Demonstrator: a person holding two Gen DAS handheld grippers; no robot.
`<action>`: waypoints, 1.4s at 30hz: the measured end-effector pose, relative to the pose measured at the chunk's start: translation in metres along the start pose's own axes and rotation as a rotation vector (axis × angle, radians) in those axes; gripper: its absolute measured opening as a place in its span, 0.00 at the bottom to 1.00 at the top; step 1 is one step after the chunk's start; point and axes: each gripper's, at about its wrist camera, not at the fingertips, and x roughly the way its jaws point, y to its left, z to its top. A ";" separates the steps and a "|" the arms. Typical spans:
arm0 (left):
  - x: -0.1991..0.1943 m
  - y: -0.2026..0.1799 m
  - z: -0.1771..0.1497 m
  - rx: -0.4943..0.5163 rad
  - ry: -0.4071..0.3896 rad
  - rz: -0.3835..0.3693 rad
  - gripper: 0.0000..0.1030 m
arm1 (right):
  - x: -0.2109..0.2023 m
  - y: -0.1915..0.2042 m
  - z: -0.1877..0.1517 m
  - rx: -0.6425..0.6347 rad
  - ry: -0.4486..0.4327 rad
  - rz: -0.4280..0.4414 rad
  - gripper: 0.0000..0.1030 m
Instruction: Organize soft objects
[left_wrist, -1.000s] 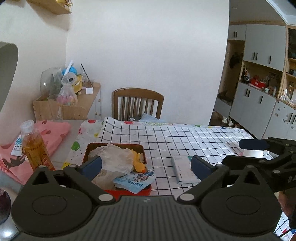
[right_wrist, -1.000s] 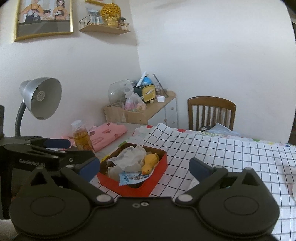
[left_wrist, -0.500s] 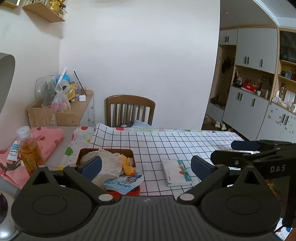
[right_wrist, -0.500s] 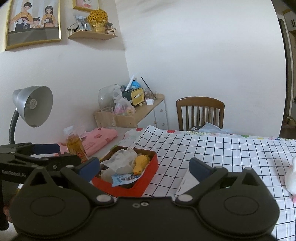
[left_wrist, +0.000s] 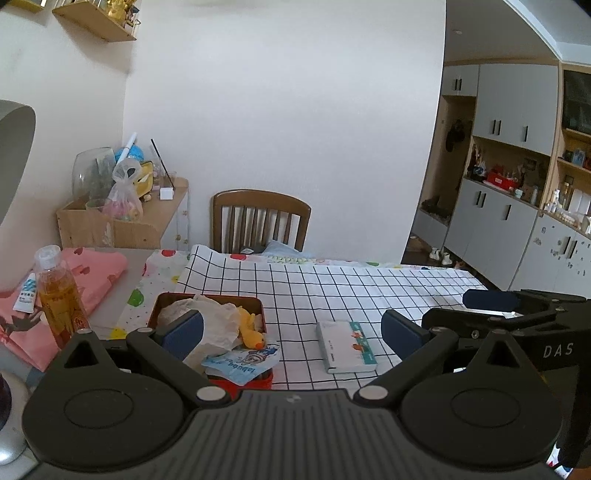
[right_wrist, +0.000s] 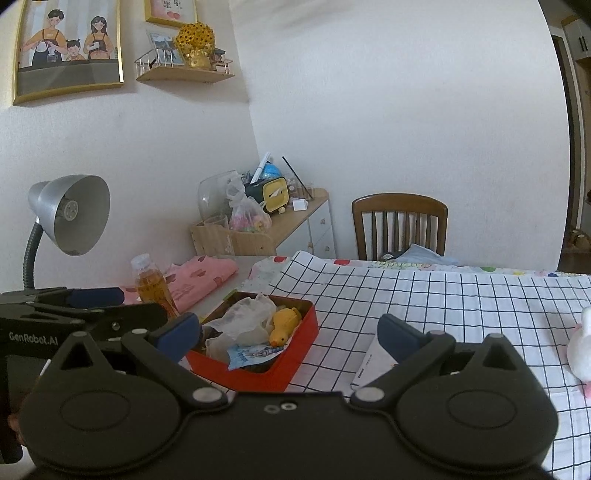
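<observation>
Jaws of left gripper (left_wrist: 291, 330) and right gripper (right_wrist: 288, 330) gape wide, empty; red box (right_wrist: 295, 349) sits ahead.

left gripper (left_wrist: 291, 332) jaws wide apart, right gripper (right_wrist: 288, 330) likewise, both empty

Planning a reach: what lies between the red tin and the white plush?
In the right wrist view, a small book on checked cloth lies between the tin and plush.
</observation>
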 end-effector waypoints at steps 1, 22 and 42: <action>0.000 -0.001 0.000 0.003 -0.003 -0.003 1.00 | -0.001 0.000 0.000 0.000 0.000 -0.001 1.00; -0.006 -0.012 0.000 0.007 -0.031 -0.038 1.00 | -0.011 -0.002 0.002 -0.012 -0.028 -0.031 1.00; -0.003 -0.011 -0.005 0.012 -0.041 -0.028 1.00 | -0.012 0.001 -0.002 -0.023 -0.039 -0.049 1.00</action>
